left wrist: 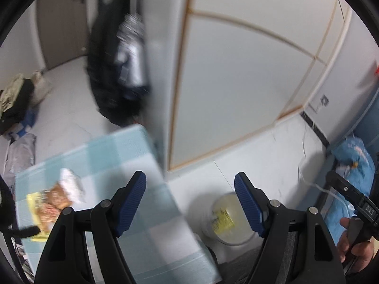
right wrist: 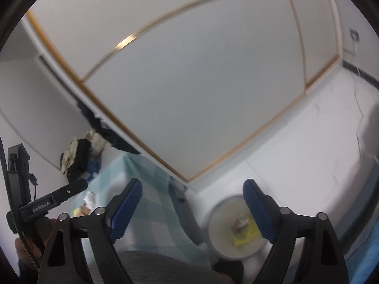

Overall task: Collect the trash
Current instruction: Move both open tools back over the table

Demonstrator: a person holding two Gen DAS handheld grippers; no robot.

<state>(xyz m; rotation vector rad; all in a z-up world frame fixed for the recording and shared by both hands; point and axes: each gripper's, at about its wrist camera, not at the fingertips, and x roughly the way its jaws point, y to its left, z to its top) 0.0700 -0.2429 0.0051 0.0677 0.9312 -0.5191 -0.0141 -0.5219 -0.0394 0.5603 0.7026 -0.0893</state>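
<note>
Trash (left wrist: 58, 201), wrappers and a crumpled tissue, is seen near the left edge of the checked table (left wrist: 132, 165). More wrappers lie in the bin (right wrist: 236, 227) on the floor beside it. Both the left gripper (left wrist: 189, 189) and right gripper (right wrist: 191, 195) are spread, with nothing held

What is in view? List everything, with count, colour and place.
table: one, light blue checked cloth, left of the bin.
wrappers: a small pile, yellow, brown and white, on the table's left part.
trash bin: one, whitish, on the floor right of the table, a yellow wrapper inside.
clothes heap: one, beige and black, on the far floor.
hanging garments: dark, blurred, beside the wardrobe.
blue bag: one, at the right edge.
left tongs: open, empty.
right tongs: open, empty.
</note>
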